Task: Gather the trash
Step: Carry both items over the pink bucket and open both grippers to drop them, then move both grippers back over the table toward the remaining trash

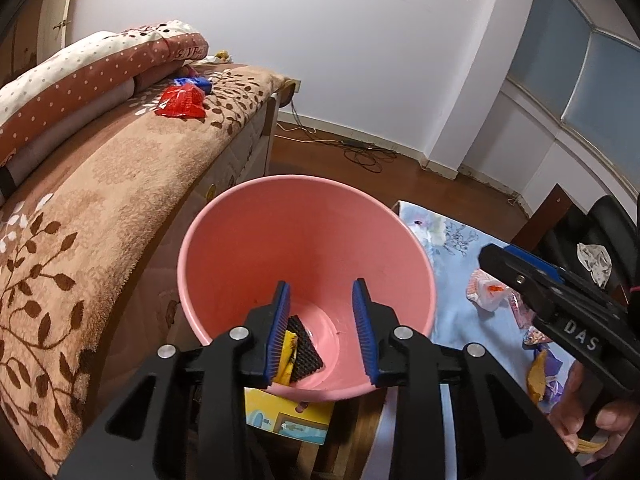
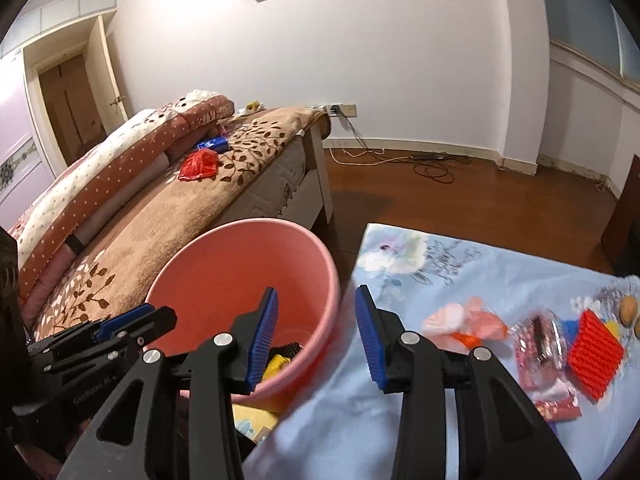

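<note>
Two views show one round pink plastic bin (image 1: 240,240). From the left wrist, the left gripper (image 1: 324,332) hangs over the bin's mouth with its blue-padded jaws spread and nothing between them. At the bottom of the bin lie two pieces: a black ridged square (image 1: 306,354) and a yellow wrapper (image 1: 287,356). Left of the bin, a brown leaf-patterned bed (image 1: 100,200) carries one red packet (image 1: 181,102) and one blue packet (image 1: 193,82).

From the right wrist, the right gripper (image 2: 316,332) stands spread and empty above the bin's right rim and a pale blue floral cloth (image 2: 460,276). On that cloth lie a crumpled pink-and-white wrapper (image 2: 460,320) and a red ridged square (image 2: 596,354), among other litter.
</note>
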`<act>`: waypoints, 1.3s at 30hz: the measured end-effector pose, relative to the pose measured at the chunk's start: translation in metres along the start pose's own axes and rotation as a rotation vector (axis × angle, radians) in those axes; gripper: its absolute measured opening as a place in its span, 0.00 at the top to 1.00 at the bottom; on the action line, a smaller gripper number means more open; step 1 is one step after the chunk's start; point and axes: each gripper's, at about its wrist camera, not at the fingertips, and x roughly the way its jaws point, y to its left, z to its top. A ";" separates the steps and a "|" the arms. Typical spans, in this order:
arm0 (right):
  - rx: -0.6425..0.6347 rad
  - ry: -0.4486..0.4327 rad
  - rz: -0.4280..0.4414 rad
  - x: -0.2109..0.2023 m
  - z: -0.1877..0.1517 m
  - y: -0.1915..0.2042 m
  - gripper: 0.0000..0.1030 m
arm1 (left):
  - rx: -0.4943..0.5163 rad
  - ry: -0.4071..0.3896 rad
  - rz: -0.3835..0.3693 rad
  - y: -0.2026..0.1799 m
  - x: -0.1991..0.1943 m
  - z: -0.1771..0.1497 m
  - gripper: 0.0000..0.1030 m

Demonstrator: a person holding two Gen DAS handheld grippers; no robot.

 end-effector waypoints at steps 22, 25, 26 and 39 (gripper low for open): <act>0.176 -0.062 -0.209 -0.100 -0.076 -0.121 0.45 | 0.169 0.065 -0.155 -0.095 0.004 -0.032 0.69; 0.196 -0.044 -0.268 -0.105 -0.089 -0.137 0.45 | 0.189 0.085 -0.164 -0.103 0.009 -0.035 0.68; 0.205 -0.041 -0.284 -0.107 -0.093 -0.142 0.45 | 0.195 0.094 -0.169 -0.106 0.011 -0.037 0.68; 0.319 -0.028 -0.266 -0.113 -0.116 -0.183 0.45 | 0.240 0.156 -0.208 -0.139 0.037 -0.033 0.68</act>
